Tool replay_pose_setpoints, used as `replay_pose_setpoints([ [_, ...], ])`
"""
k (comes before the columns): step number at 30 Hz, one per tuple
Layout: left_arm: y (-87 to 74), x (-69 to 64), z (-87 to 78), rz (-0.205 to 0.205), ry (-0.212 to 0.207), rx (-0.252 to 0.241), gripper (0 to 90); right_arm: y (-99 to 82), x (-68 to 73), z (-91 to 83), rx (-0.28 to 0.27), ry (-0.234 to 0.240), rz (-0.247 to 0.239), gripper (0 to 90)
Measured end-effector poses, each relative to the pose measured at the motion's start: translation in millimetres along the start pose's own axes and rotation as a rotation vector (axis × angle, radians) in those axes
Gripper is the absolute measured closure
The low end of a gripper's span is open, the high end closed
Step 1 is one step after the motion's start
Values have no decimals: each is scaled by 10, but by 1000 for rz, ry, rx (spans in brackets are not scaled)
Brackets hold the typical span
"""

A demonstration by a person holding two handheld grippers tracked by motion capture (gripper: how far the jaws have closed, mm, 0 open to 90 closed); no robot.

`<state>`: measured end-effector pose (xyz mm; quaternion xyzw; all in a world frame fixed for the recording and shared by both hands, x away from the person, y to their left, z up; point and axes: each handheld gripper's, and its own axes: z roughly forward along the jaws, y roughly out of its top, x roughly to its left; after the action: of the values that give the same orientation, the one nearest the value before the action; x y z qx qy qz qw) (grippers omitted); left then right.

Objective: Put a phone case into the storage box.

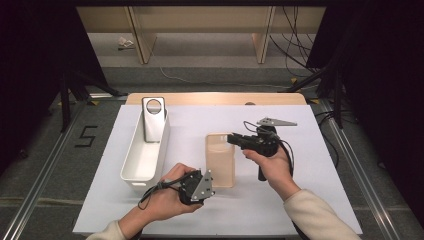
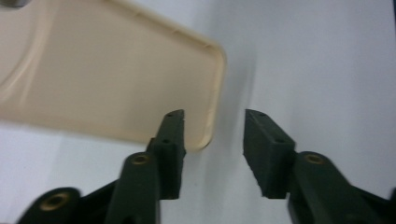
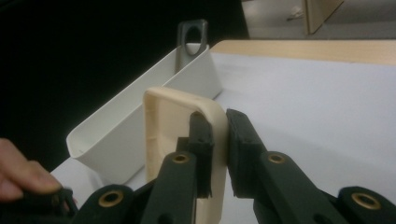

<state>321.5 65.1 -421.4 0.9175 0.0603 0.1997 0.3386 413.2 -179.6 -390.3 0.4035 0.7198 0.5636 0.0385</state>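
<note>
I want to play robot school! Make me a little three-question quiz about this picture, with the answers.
1. True or false: the right tongs pinch the rim of the beige phone case.
2. Which thing stands inside the white bin? A: a grey phone case, B: a cup, C: a spoon.
3. Fill in: the left tongs are ____, with a corner of the beige case between their jaws.

Key: 1 true. 2 A, the grey phone case leans at the far end. 3 open.

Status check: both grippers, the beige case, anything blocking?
Right gripper shut on beige phone case rim. Left gripper open at its near corner, not gripping. White bin alongside holds a grey case; nothing blocking.
</note>
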Motion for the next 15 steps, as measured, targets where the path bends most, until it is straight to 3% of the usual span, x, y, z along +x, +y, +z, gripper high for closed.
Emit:
replay_pose_setpoints([
  [5,-141,128,-69,-162,58,-76,379,67,-57,-213,-56,-42,-42,820],
  [10,-250,210,-108,-288,102,-127,271,72,-83,-312,-80,-70,-66,819],
  [15,-323,243,-124,-362,119,-145,241,32,-105,-362,-94,-77,-87,819],
])
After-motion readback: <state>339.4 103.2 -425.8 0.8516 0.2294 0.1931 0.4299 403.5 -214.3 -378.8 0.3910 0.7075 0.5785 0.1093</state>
